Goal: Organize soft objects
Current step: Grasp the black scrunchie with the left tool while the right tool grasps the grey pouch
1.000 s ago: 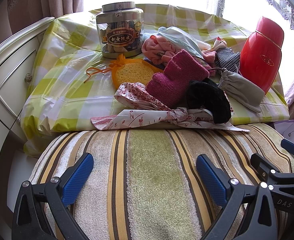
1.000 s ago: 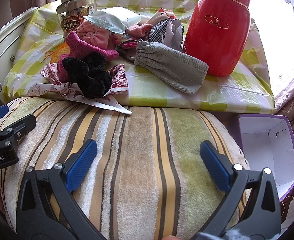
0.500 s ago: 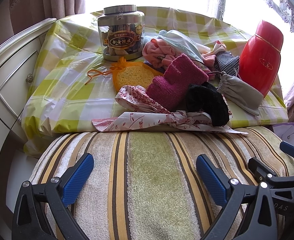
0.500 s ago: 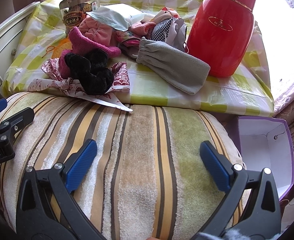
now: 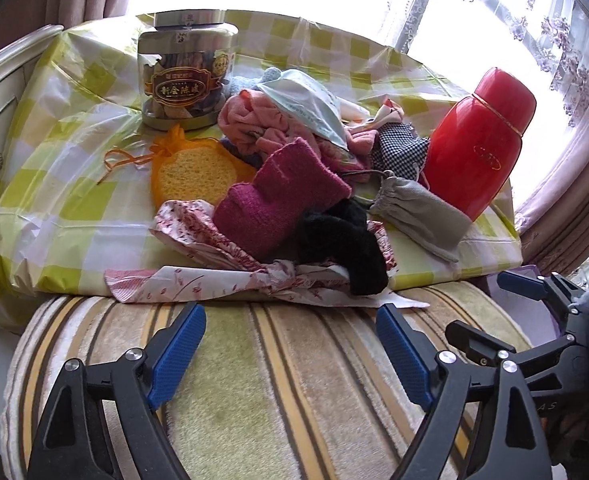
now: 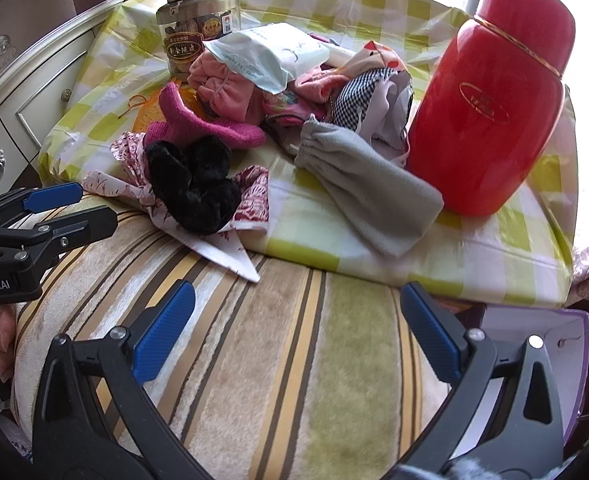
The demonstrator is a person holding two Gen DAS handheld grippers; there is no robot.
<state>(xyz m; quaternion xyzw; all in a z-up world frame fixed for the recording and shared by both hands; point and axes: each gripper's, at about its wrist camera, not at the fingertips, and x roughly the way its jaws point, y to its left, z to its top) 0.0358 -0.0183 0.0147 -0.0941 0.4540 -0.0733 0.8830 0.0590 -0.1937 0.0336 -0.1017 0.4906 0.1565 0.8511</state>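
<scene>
Both grippers — left gripper (image 5: 290,344), right gripper (image 6: 298,320) — gape above striped cushion (image 6: 278,360).

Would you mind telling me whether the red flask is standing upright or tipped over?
Upright. The red flask stands on its base on the checked cloth, cap on top, beside the grey pouch.
</scene>
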